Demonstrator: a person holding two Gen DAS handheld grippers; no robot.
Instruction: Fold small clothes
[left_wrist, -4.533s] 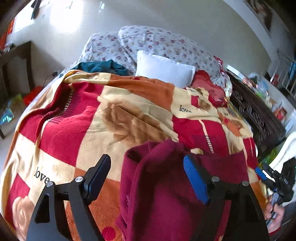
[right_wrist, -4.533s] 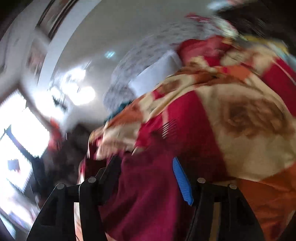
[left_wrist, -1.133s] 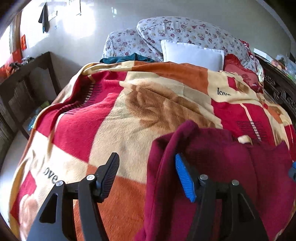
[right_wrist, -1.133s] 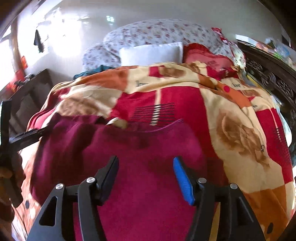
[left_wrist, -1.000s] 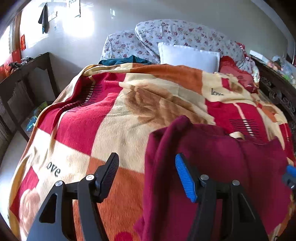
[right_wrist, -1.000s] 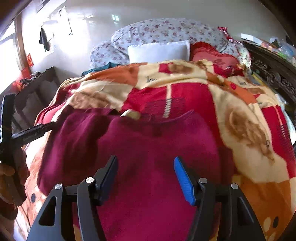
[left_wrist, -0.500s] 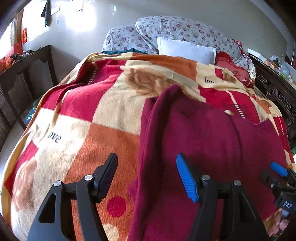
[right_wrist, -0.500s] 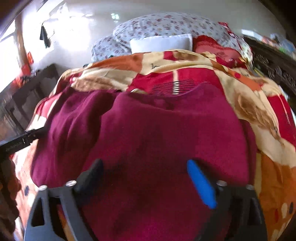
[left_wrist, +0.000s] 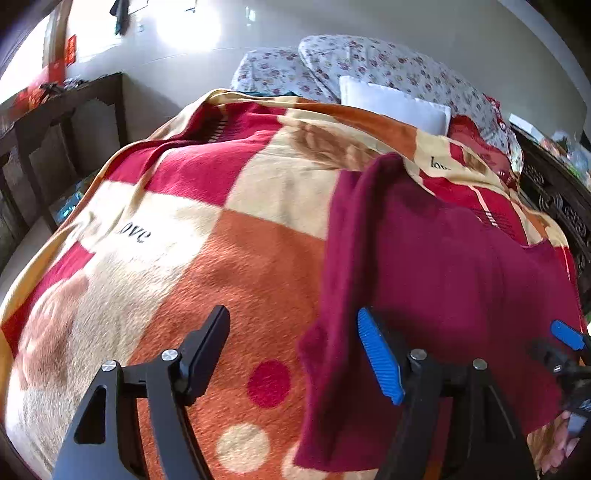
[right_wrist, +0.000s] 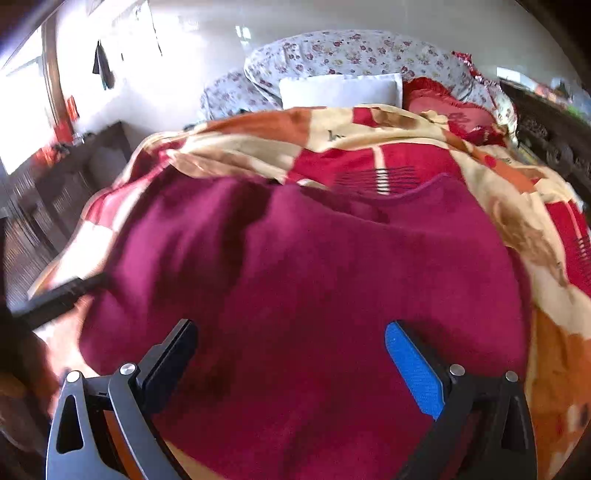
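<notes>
Opening left tool (left_wrist: 295, 354) over maroon garment (left_wrist: 443, 266)

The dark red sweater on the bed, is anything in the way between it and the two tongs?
Nothing visible is. The dark red sweater lies spread on the checked blanket. The right tongs stand wide open over it. The left tongs are opening at its left edge, which lies between them with nothing on top.

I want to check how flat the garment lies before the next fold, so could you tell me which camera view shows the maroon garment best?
The right wrist view: the maroon garment fills the frame, spread on the blanket, with its far edge visible. The left wrist view shows only its left part, with a rumpled side edge and the rest cut off.
</notes>
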